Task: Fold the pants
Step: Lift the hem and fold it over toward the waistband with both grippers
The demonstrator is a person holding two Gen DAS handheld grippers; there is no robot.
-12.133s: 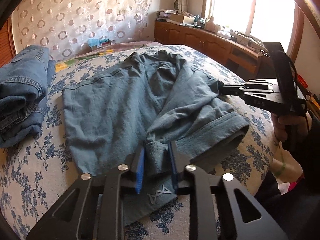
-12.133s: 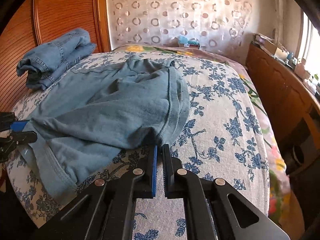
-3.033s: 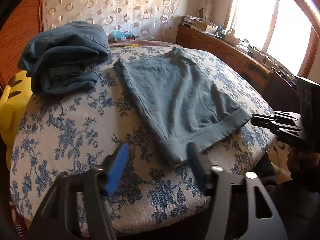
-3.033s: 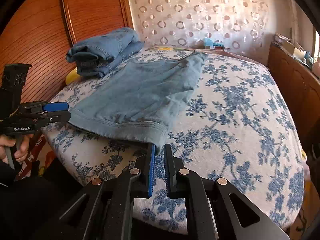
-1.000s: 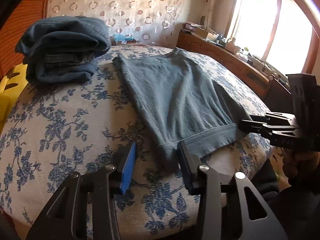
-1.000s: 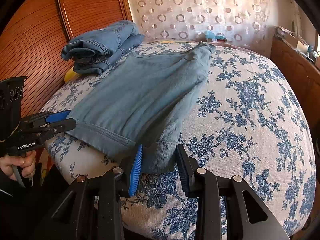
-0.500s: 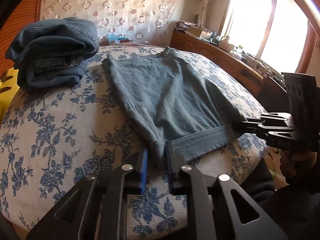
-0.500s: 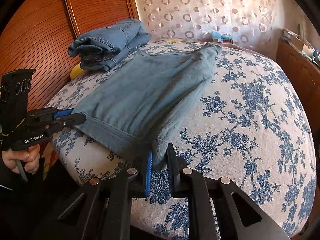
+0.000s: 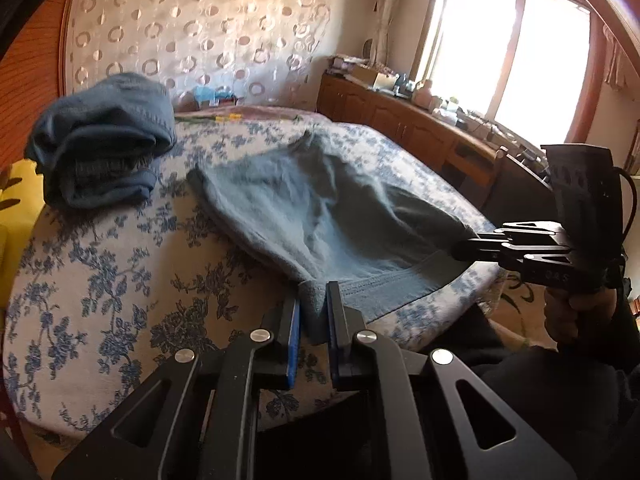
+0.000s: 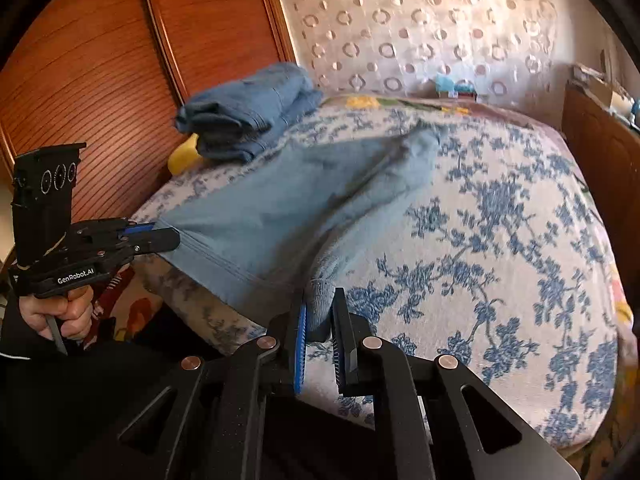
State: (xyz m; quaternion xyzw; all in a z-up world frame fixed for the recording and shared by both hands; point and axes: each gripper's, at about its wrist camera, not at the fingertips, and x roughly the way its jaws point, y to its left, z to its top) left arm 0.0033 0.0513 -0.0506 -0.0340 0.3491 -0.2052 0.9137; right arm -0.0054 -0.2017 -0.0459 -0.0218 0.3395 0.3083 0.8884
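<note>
Light blue pants, folded lengthwise, lie on the flower-patterned bed with the hem end at the near edge. My left gripper is shut on one corner of the hem. My right gripper is shut on the other corner; it also shows in the left wrist view. The hem end is lifted off the bed and the cloth sags and wrinkles between the grippers. The left gripper also shows in the right wrist view.
A pile of folded jeans sits on the bed's far left corner beside a yellow object. A wooden cabinet with clutter runs under the window on the right. A wooden headboard wall stands to the left.
Both grippers closed on the hem corners half a second ago. Now they have raised the hem end, and the pants have lifted and wrinkled.
</note>
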